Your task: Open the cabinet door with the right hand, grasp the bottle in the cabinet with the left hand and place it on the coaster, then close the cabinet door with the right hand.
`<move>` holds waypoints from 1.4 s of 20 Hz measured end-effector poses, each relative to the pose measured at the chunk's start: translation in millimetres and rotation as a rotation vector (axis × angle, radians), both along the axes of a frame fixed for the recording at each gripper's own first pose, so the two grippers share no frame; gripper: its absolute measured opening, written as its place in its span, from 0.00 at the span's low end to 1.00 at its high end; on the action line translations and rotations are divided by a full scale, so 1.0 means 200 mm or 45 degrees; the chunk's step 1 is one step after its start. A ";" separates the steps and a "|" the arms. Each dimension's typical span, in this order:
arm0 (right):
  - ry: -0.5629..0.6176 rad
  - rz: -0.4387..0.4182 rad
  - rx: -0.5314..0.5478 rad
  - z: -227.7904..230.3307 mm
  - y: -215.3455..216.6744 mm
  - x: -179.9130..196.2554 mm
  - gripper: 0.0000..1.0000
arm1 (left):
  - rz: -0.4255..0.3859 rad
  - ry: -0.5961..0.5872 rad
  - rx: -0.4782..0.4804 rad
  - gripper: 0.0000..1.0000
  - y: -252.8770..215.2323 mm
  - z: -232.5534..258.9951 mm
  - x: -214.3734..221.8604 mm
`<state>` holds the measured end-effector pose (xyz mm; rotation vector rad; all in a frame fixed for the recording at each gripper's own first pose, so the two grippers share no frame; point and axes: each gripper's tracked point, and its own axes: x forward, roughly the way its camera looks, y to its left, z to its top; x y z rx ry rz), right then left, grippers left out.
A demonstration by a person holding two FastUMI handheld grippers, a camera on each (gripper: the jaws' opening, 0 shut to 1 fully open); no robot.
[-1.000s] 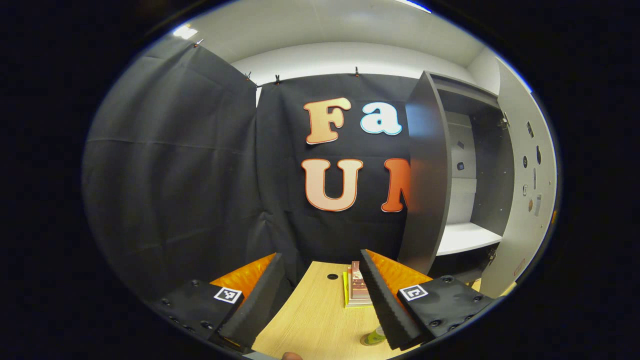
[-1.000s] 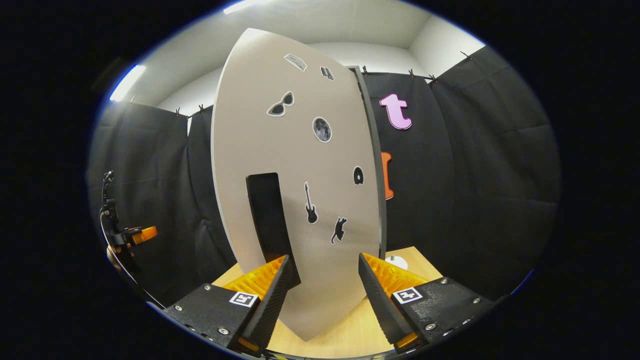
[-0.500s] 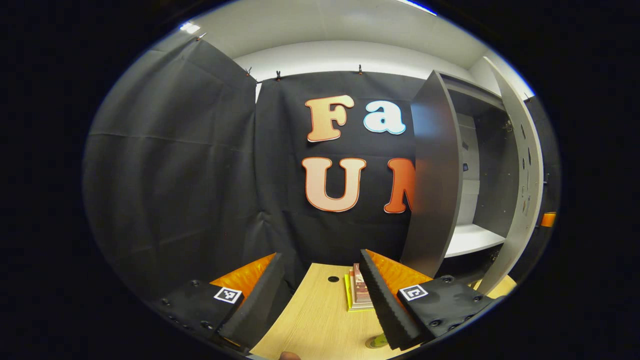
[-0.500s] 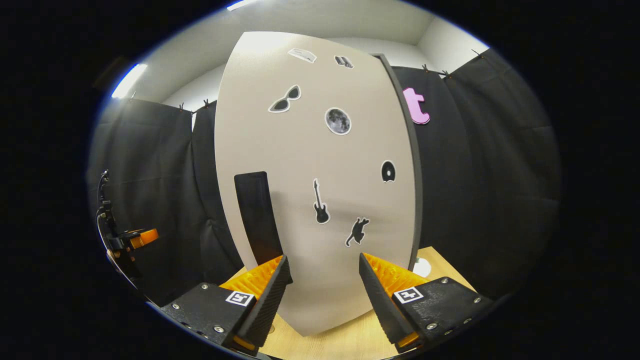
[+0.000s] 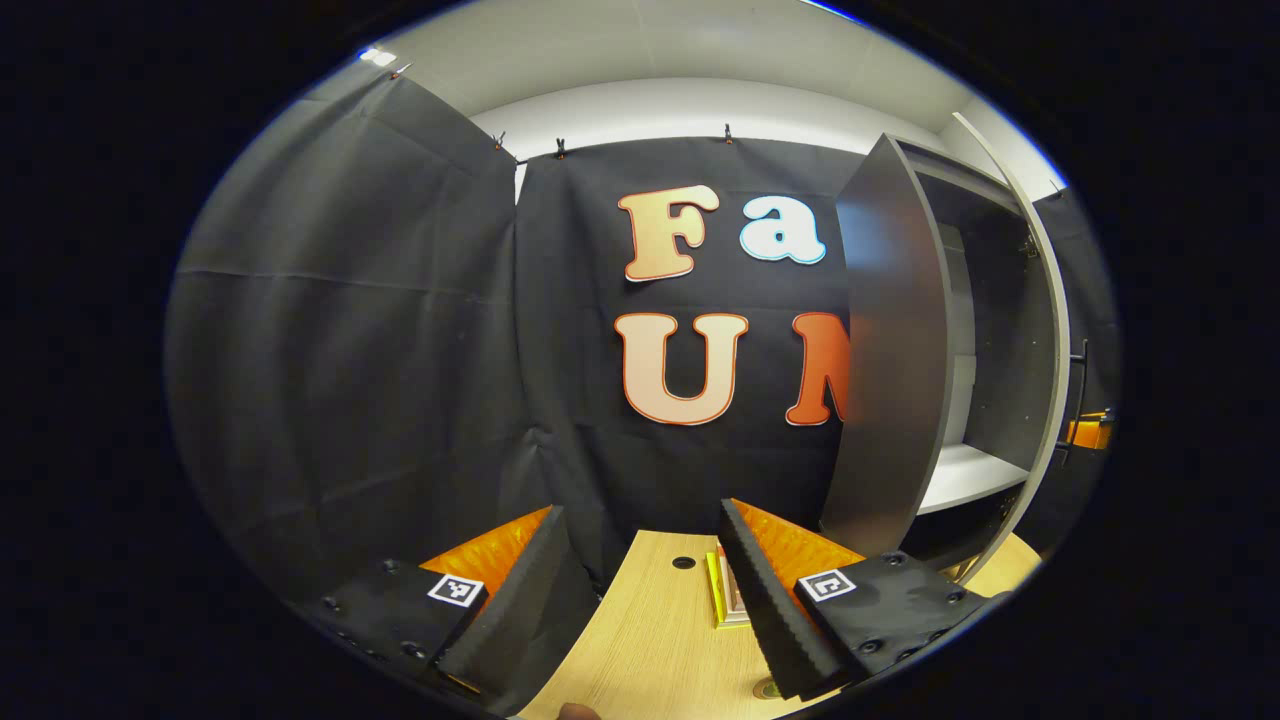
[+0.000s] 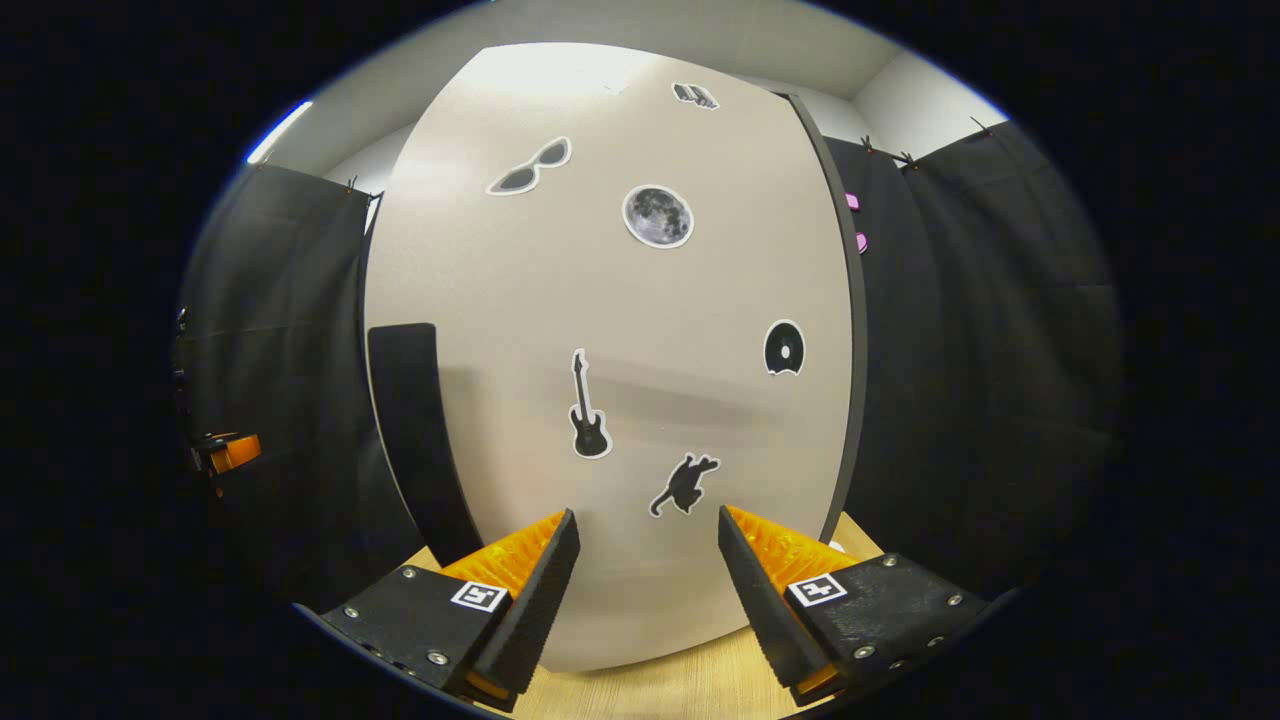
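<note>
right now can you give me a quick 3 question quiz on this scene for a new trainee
1. True or false: the cabinet door is fully shut against the cabinet.
2. Multiple choice: what are the right gripper fingers doing? A) clamped on the door's edge B) spread apart in front of the door's face C) holding a bottle
3. Fill in: in the left gripper view, the left gripper hangs over a wooden ____.

Key
1. False: the left gripper view shows a gap with a white shelf inside.
2. B
3. table
</note>
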<state>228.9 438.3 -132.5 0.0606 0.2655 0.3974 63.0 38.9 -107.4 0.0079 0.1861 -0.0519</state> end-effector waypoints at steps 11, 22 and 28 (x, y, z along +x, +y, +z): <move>0.051 -0.006 -0.016 -0.10 0.03 0.06 0.87 | -0.024 -0.015 0.006 0.98 -0.03 0.02 0.12; 0.047 -0.071 0.021 -0.11 0.01 0.06 0.87 | -0.020 -0.017 0.009 0.98 -0.02 0.03 0.18; 0.038 -0.103 0.021 -0.11 0.00 0.04 0.87 | -0.026 -0.034 0.009 0.98 -0.01 0.06 0.19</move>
